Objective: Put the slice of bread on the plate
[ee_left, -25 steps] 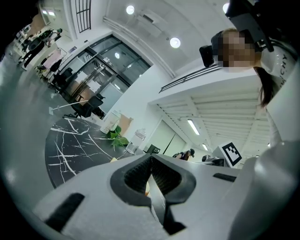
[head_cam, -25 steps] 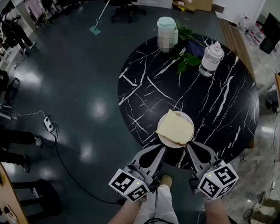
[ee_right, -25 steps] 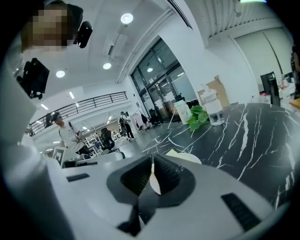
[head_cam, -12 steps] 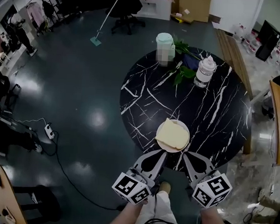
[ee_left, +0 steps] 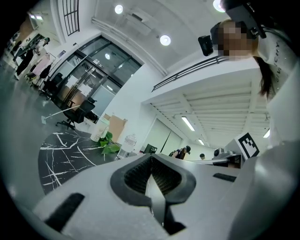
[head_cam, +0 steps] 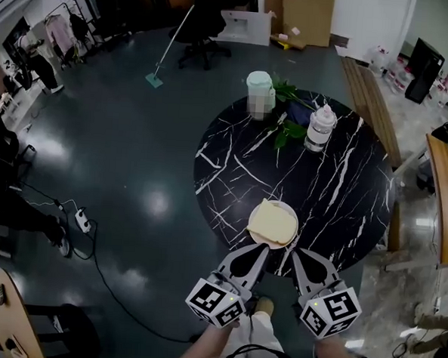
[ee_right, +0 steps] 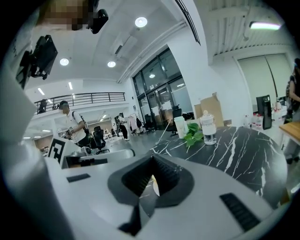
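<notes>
A pale slice of bread (head_cam: 271,221) lies flat on a small white plate (head_cam: 289,214) near the front edge of the round black marble table (head_cam: 337,181). Both grippers hang just short of that edge, side by side, pointing at the plate. My left gripper (head_cam: 260,248) is below and left of the plate, shut, with nothing between its jaws. My right gripper (head_cam: 294,253) is below and right of it, also shut and empty. In the left gripper view the left gripper (ee_left: 151,165) shows its pads meeting. The right gripper (ee_right: 152,164) looks the same in its own view.
At the table's far side stand a pale green jug (head_cam: 259,93), a clear lidded jar (head_cam: 319,127) and green leaves (head_cam: 290,128). A cable and power strip (head_cam: 76,220) lie on the dark floor at left. A wooden bench (head_cam: 372,85) runs along the right.
Both grippers have risen and drawn back from the plate's sides to just off the table edge. The plate with the bread stays put and looks smaller.
</notes>
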Motion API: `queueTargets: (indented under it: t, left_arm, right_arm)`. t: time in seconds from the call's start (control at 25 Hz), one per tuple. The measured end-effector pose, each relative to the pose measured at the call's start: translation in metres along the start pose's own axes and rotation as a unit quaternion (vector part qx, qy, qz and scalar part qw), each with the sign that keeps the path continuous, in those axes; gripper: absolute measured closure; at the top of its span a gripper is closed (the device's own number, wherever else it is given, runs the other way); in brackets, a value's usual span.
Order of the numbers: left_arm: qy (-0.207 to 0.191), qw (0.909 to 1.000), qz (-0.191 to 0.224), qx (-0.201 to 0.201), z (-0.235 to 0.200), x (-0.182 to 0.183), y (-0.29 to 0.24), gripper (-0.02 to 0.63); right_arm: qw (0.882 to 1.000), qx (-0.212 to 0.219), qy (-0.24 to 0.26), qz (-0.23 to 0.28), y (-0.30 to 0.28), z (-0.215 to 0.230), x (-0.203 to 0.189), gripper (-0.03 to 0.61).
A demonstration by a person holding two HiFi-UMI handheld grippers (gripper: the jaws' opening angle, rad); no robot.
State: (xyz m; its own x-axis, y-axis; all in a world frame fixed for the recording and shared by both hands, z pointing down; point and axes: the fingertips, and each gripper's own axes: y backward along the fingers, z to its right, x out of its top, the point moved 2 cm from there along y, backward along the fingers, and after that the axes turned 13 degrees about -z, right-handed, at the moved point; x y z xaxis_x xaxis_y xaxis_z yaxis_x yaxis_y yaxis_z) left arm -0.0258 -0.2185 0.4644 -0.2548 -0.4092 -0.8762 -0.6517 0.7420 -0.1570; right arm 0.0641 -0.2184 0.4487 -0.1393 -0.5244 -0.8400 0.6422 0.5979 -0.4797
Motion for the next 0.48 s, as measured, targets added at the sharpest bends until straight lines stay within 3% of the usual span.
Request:
queueTargets:
  t: [0.48]
  left_arm:
    - [-0.002,1.0,-0.002,0.001,0.0004,0.0065,-0.0073,0.606]
  right_arm:
    - [1.0,0.005,0.006,0.002,0.0006,0.0011,0.0083,0.569]
